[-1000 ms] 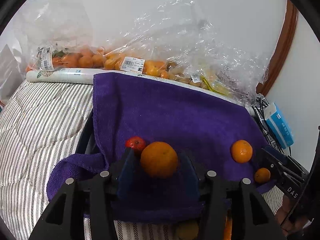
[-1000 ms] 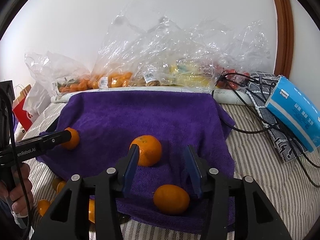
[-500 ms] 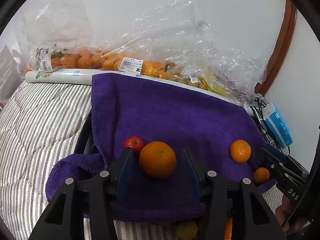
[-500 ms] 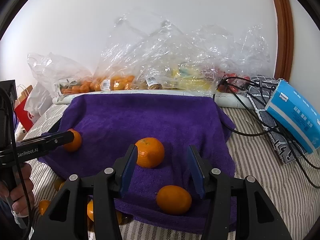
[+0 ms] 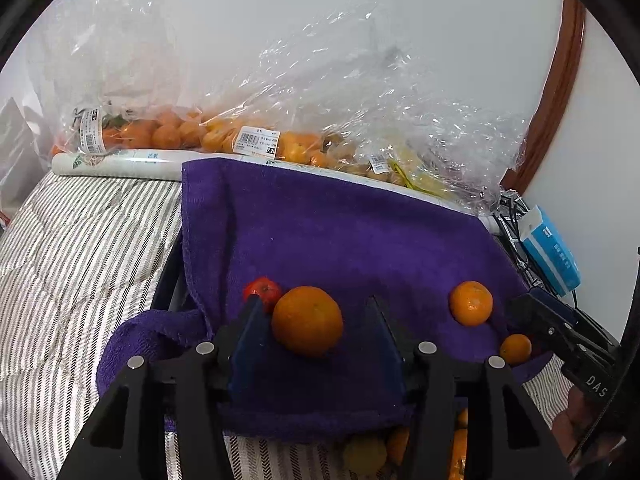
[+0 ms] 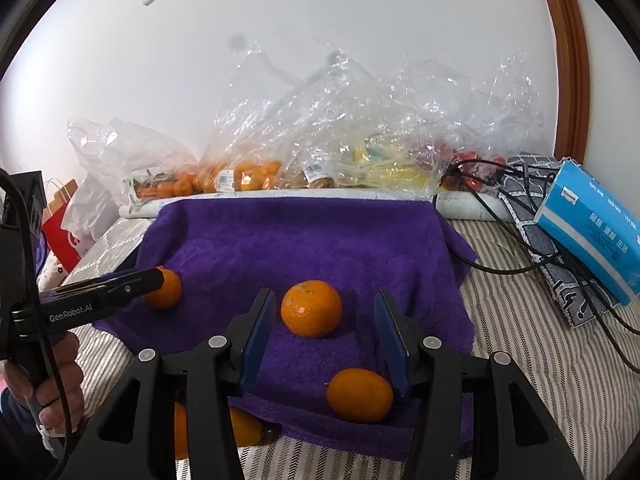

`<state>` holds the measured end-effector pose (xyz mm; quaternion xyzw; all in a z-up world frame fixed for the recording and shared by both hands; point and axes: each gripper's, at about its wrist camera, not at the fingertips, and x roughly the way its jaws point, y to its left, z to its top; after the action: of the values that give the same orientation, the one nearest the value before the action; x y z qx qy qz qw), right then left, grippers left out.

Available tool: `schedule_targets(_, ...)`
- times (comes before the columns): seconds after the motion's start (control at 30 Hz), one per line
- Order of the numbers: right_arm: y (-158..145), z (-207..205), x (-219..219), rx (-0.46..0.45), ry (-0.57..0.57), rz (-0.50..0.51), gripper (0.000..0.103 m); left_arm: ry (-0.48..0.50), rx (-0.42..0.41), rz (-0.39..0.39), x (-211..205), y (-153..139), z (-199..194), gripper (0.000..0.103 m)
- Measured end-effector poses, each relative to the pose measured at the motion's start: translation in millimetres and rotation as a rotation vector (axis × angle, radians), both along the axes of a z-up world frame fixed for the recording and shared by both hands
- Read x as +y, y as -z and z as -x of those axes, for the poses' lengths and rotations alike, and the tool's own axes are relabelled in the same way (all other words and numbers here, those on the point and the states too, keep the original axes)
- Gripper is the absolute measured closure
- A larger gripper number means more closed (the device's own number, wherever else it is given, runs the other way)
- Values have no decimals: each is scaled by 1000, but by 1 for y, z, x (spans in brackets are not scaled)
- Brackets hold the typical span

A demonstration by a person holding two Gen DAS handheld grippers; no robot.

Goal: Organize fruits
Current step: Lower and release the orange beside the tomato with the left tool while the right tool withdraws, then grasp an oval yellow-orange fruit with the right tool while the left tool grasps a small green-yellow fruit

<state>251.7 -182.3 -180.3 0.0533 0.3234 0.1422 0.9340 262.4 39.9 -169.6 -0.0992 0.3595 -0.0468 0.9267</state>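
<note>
A purple towel (image 5: 340, 236) (image 6: 300, 240) lies on the striped bed with fruit on it. My left gripper (image 5: 312, 310) is open, its blue pads on either side of a large orange (image 5: 307, 321) that rests on the towel; a small red fruit (image 5: 262, 289) sits just behind the left pad. My right gripper (image 6: 324, 312) is open around another orange (image 6: 311, 308), apart from both pads. A third orange (image 6: 359, 395) lies near the towel's front edge. The left gripper's orange also shows in the right wrist view (image 6: 164, 288).
Clear plastic bags of oranges and yellow fruit (image 6: 320, 168) (image 5: 280, 136) line the wall behind a white roll (image 5: 132, 162). A blue tissue pack (image 6: 596, 224) and black cables (image 6: 500, 216) lie at the right. More fruit (image 5: 400, 444) sits under the towel's front edge.
Both grippers have opened a little wider around their oranges and drawn slightly back. The fruit on the towel has not moved.
</note>
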Motion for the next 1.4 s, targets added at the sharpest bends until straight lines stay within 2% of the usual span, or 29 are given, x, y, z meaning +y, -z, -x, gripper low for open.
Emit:
schedule_targets(0.4,-26,23,11,-4,-12,4,50,-15,-25,20,5,-8,6,50)
schedule_targets(0.6,-8,44,18,73,-7,-15,51,-2,-42,19,4,-15,14,49)
schedule_targets(0.77,9,56,32,142,-26,3,60,-14,-49,0,8,-17,23,49)
schedule_targets(0.93,18,56,47,176,-38,43,60,-24,-32,-19,13,-16,29,49)
schedule_targets(1.07,21,51,49,204,-48,33,59,-47,-33,-38,26,-14,46,49)
schedule_targets(1.3,34,41,62,252,-67,77,58,-78,-12,12,50,-10,60,49)
schedule_targets(1.33,33,42,65,252,-76,101,59,-76,-10,16,51,-10,61,49)
schedule_targets(1.37,34,44,67,247,-80,122,69,-71,-10,18,52,-10,63,49)
schedule_targets(1.4,33,47,68,239,-81,137,69,-60,-9,20,51,-9,65,49)
